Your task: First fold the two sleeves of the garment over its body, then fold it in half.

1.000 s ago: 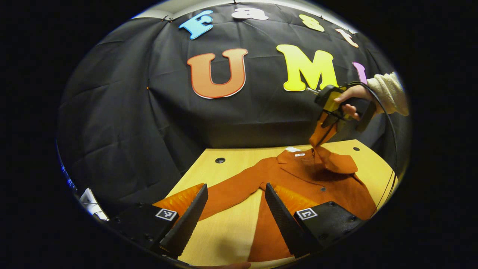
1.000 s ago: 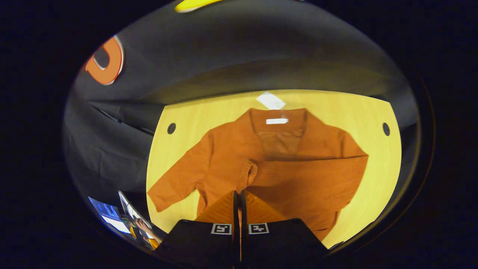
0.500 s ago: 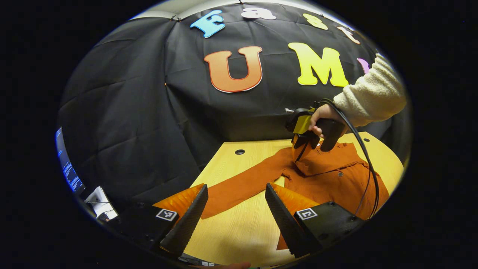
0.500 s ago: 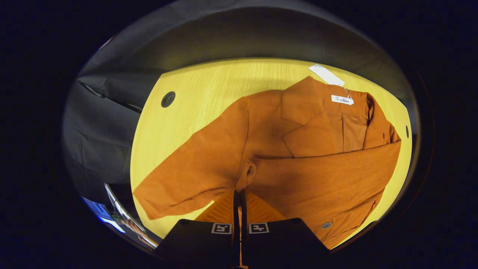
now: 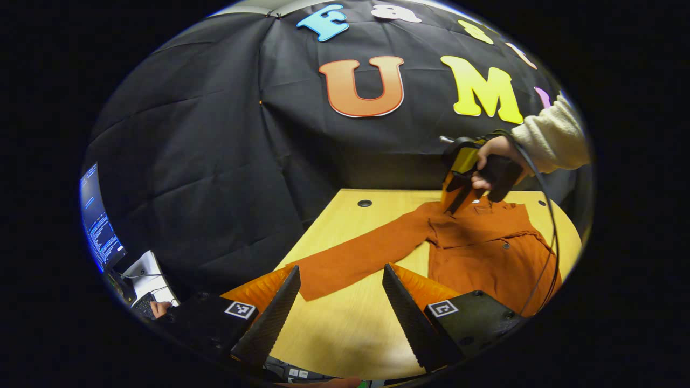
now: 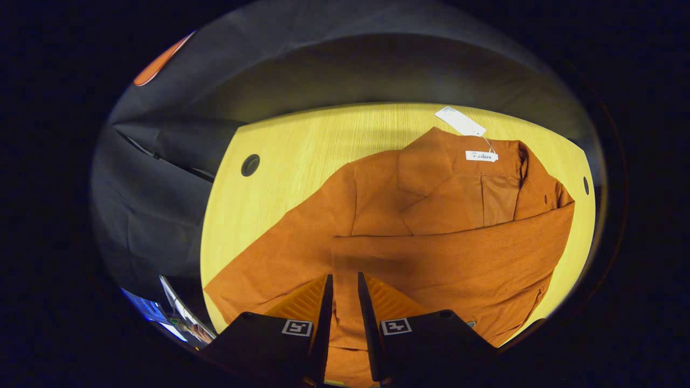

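Observation:
An orange garment (image 6: 431, 215) lies face up on the wooden table (image 6: 302, 151), collar toward the far edge. One sleeve (image 6: 458, 258) is folded flat across its chest. My right gripper (image 6: 344, 277) hovers just above that sleeve's cuff end, open by a narrow gap with nothing between the fingers. The other sleeve (image 5: 361, 253) stretches out diagonally from the garment (image 5: 485, 253), and its cuff lies just in front of my left gripper (image 5: 340, 272). That gripper stands wide open and holds nothing. In the left gripper view, a hand (image 5: 493, 151) holds the right gripper (image 5: 453, 202) over the collar area.
A white paper tag (image 6: 458, 121) lies on the table beyond the collar. Round cable holes (image 6: 250, 165) sit near the table's far corners. A monitor (image 5: 97, 226) and a desk stand off to the left, below table level. The black cloth wall closes the back.
My right gripper has opened and let go of the folded sleeve's cuff, which now lies flat on the body. The left gripper has drawn back toward the extended sleeve's end.

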A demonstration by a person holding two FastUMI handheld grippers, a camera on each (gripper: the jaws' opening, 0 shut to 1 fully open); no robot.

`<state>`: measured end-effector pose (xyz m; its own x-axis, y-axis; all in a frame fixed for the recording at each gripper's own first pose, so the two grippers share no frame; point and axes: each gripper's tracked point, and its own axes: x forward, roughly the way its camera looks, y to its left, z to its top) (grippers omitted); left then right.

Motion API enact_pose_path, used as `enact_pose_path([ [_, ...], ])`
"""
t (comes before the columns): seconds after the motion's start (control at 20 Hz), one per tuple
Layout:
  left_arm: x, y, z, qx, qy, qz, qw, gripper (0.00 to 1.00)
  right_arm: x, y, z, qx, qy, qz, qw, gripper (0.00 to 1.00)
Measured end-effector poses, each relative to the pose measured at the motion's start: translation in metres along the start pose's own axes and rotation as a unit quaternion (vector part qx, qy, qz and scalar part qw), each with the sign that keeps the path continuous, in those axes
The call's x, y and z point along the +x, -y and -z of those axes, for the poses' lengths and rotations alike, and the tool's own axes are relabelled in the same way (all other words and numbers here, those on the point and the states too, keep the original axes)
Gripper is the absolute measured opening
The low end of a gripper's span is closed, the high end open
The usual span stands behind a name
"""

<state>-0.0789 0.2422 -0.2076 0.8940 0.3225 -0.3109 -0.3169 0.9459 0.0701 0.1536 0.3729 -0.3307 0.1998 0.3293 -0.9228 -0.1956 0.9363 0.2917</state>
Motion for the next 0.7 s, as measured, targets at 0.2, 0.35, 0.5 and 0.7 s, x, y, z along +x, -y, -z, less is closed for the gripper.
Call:
enact_pose_path([
  [0.2,0.035,-0.032,0.008,-0.041,-0.050,-0.059,0.996,1.00,-0.054,0.018,-0.002,-0.009,0.031,-0.026,0.999,0.68],
  [0.35,0.066,-0.050,0.024,-0.069,-0.090,-0.093,0.989,1.00,-0.095,0.054,0.005,-0.037,0.060,-0.008,0.997,0.82],
  [0.5,0.093,-0.063,0.060,-0.107,-0.151,-0.121,0.975,1.00,-0.129,0.098,0.026,-0.044,0.079,0.026,0.996,0.89],
  [0.7,0.127,-0.065,0.099,-0.138,-0.213,-0.138,0.957,1.00,-0.153,0.134,0.063,-0.055,0.102,0.046,0.992,0.92],
])
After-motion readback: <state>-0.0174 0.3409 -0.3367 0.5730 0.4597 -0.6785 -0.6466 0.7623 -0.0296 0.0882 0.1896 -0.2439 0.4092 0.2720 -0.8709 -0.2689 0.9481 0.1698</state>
